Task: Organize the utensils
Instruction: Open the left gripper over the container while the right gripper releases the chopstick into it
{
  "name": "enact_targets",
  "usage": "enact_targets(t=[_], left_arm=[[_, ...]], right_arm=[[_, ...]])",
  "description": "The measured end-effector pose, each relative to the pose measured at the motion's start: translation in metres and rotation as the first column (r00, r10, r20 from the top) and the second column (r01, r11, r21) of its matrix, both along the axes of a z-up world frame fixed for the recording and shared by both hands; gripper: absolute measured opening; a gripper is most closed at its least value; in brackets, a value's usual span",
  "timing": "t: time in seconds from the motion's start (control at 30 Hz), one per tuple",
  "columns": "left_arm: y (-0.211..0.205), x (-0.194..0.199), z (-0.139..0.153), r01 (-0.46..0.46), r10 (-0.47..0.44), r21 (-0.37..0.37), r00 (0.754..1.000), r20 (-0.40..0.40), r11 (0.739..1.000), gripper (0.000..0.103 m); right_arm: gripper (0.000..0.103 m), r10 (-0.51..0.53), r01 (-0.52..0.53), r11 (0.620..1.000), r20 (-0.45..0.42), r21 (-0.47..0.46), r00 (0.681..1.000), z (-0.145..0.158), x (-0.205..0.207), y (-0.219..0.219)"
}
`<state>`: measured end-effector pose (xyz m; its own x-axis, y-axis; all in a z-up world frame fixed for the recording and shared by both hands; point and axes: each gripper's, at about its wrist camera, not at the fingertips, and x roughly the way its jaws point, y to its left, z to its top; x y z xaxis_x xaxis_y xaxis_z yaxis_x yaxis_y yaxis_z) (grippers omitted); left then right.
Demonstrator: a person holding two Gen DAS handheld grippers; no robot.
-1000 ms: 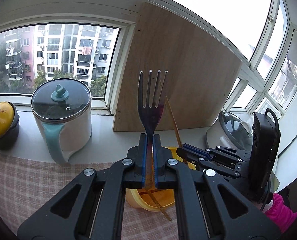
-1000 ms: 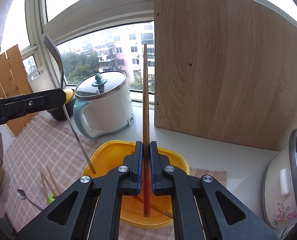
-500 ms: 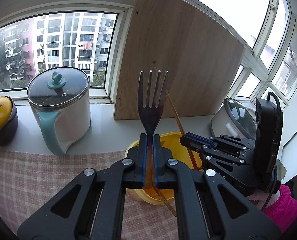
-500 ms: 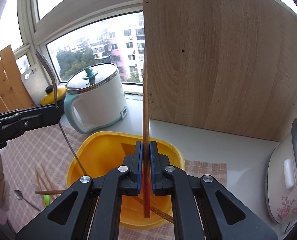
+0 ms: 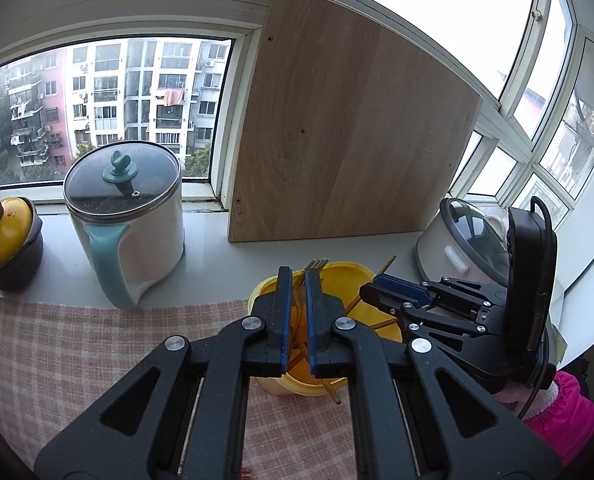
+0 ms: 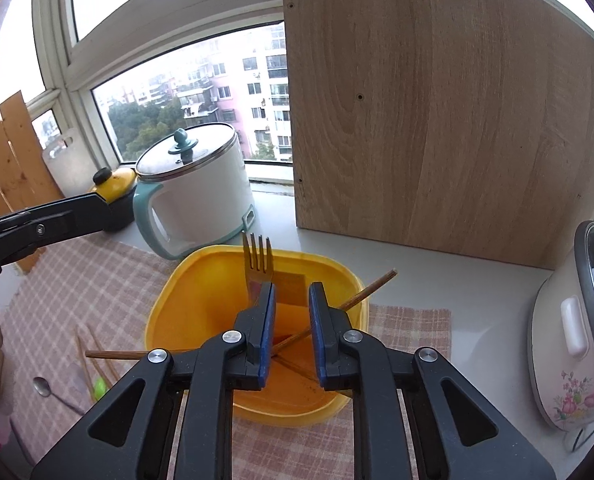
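I see the left gripper above the yellow tub, jaws parted, nothing pressed between the pads – the log lags here. The fork lies in the tub, tines on its far rim. A chopstick leans over the tub's right rim. The right gripper hangs just right of the tub. The kettle stands left of the tub, the wooden board behind it.

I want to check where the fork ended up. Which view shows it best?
The right wrist view: the fork leans in the yellow tub, tines clear. The left wrist view shows only its tine tips past the fingers.
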<state>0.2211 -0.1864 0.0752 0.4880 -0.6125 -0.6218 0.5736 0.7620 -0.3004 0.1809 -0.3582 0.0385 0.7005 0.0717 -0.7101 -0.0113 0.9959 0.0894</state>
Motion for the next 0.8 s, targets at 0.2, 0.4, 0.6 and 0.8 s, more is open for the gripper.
enact_targets(t=[0.2, 0.4, 0.6, 0.8], left_arm=[[0.007, -0.011, 0.003, 0.002, -0.002, -0.002, 1.0, 0.0, 1.0, 0.003], [0.013, -0.021, 0.007, 0.011, -0.011, 0.0, 1.0, -0.001, 1.0, 0.003], [0.027, -0.036, 0.015, 0.014, -0.014, 0.002, 1.0, 0.013, 1.0, 0.003], [0.056, -0.051, 0.023, -0.021, 0.021, 0.018, 0.999, 0.035, 1.0, 0.015]], right_arm=[[0.015, -0.016, 0.016, 1.0, 0.002, 0.0, 1.0, 0.003, -0.012, -0.001], [0.015, -0.033, 0.033, 0.999, 0.004, -0.003, 0.999, 0.009, -0.026, 0.003], [0.015, -0.042, 0.042, 0.999, 0.018, -0.005, 0.999, 0.018, -0.044, 0.013], [0.029, -0.032, 0.033, 0.999, 0.031, -0.017, 0.999, 0.025, -0.06, 0.03]])
